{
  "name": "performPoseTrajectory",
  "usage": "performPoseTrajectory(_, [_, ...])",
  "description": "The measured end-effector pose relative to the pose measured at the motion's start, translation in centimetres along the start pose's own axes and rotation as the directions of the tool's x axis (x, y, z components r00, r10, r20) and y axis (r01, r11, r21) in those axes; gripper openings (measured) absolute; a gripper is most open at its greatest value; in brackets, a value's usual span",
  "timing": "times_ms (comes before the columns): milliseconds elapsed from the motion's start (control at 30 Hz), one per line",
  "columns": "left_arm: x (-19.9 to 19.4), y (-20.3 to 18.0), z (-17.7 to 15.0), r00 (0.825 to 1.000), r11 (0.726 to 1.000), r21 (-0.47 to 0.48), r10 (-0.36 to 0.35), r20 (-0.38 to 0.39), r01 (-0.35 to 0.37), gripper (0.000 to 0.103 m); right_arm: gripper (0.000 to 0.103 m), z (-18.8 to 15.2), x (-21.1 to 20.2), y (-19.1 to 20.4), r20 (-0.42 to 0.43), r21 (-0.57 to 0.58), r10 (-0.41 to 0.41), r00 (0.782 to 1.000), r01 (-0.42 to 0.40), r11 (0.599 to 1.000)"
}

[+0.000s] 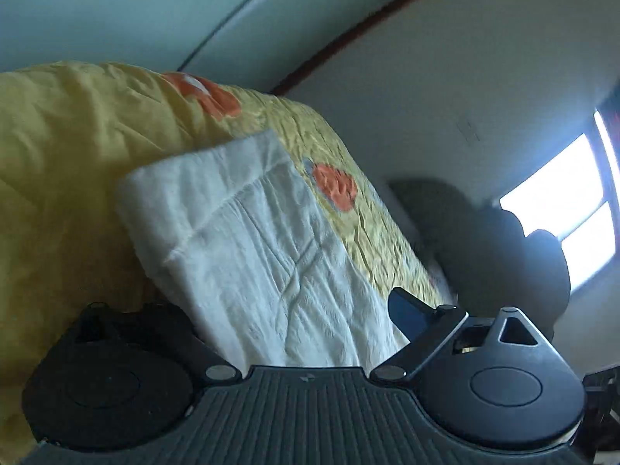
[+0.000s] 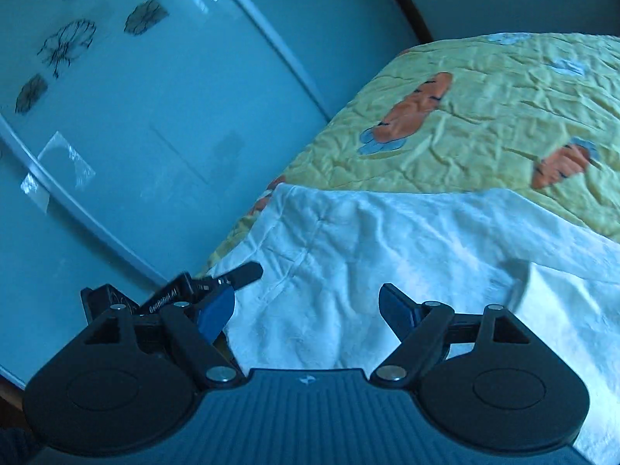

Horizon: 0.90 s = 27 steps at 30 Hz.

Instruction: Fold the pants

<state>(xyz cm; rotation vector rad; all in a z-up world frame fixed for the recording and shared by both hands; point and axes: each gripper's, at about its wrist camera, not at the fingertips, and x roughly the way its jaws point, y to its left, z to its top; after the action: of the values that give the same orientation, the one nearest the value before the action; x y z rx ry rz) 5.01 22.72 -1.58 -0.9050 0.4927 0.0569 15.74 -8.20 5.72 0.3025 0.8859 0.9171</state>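
White pants (image 2: pixel 387 255) lie folded on the yellow bedspread (image 2: pixel 484 108); the left gripper (image 1: pixel 248 321) and right gripper (image 2: pixel 306 302) both hover with jaws apart, holding nothing.

The left gripper (image 1: pixel 248 310) hides its left finger in shadow against the yellow quilt (image 1: pixel 58 155). The gripper's body covers the near end of the white pants (image 1: pixel 252 240), and the dark heap (image 1: pixel 503 248) beyond the quilt is too dim to identify. In the right wrist view the pants (image 2: pixel 387 252) run off the right edge, and the wardrobe door (image 2: pixel 155 97) beside the quilt (image 2: pixel 484 97) is motion-blurred.
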Motion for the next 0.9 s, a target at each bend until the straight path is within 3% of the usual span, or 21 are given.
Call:
performPoseTrajectory(33, [0.0,0.1,0.2,0.998,0.998,0.006,0.056,0.017,-0.056,0.073,0.082,0.4,0.7,0.5,-0.006,-0.005,-0.006,1.0,0.006,1.0])
performPoseTrajectory(67, [0.2,-0.1,0.2,0.991,0.99,0.05,0.127,0.031,-0.129,0.034,0.082,0.8,1.4,1.1,-0.015,-0.016,-0.016,1.0,0.016,1.0])
performPoseTrajectory(100, [0.3,-0.3,0.0,0.978,0.973,0.104,0.201,0.055,-0.206,0.02,0.082,1.5,2.1,1.6,-0.016,-0.023,-0.023,1.0,0.023,0.999])
performPoseTrajectory(233, [-0.6,-1.1,-1.3,0.964,0.948,0.207,0.212,0.163,-0.243,0.019,0.082,4.1,5.0,4.2,-0.056,-0.06,0.006,0.998,-0.009,0.998])
performPoseTrajectory(333, [-1.8,-4.0,-3.5,0.941,0.87,0.413,0.148,0.305,-0.271,0.012,0.082,5.4,8.4,6.3,-0.128,-0.097,0.02,0.992,-0.033,0.995])
performPoseTrajectory(400, [-1.7,-5.2,-4.2,0.939,0.828,0.481,0.143,0.313,-0.286,0.011,0.082,6.4,11.0,7.3,-0.18,-0.107,-0.003,0.984,-0.017,0.994])
performPoseTrajectory(500, [-0.9,-5.6,-4.1,0.945,0.811,0.505,0.171,0.279,-0.296,0.01,0.082,8.0,14.2,8.2,-0.251,-0.093,-0.006,0.968,-0.018,0.996])
performPoseTrajectory(600, [-0.7,-6.5,-4.8,0.949,0.769,0.571,0.152,0.276,-0.289,0.009,0.082,8.9,17.6,8.8,-0.397,-0.113,-0.063,0.916,0.02,0.993])
performPoseTrajectory(667, [-1.1,-7.4,-6.0,0.954,0.721,0.637,0.116,0.277,-0.273,0.009,0.082,8.8,19.5,9.3,-0.486,-0.182,-0.159,0.859,0.078,0.98])
performPoseTrajectory(767, [-1.0,-8.4,-7.2,0.955,0.657,0.704,0.092,0.282,-0.271,0.009,0.079,8.1,20.9,10.0,-0.528,-0.311,-0.271,0.805,0.113,0.944])
performPoseTrajectory(800, [-0.9,-8.5,-7.2,0.956,0.653,0.708,0.09,0.281,-0.27,0.009,0.057,7.8,20.9,10.1,-0.526,-0.351,-0.298,0.797,0.116,0.929])
performPoseTrajectory(833, [-0.9,-8.3,-7.0,0.956,0.663,0.698,0.099,0.276,-0.27,0.009,0.043,7.5,21.2,10.1,-0.51,-0.41,-0.354,0.784,0.14,0.901])
performPoseTrajectory(867, [-0.8,-8.0,-6.7,0.959,0.68,0.686,0.102,0.263,-0.261,0.01,0.015,7.3,21.1,9.9,-0.49,-0.454,-0.387,0.781,0.15,0.878])
performPoseTrajectory(900, [-0.5,-7.8,-6.3,0.966,0.695,0.678,0.097,0.241,-0.239,0.013,0.014,7.3,20.9,9.3,-0.496,-0.439,-0.363,0.789,0.133,0.888])
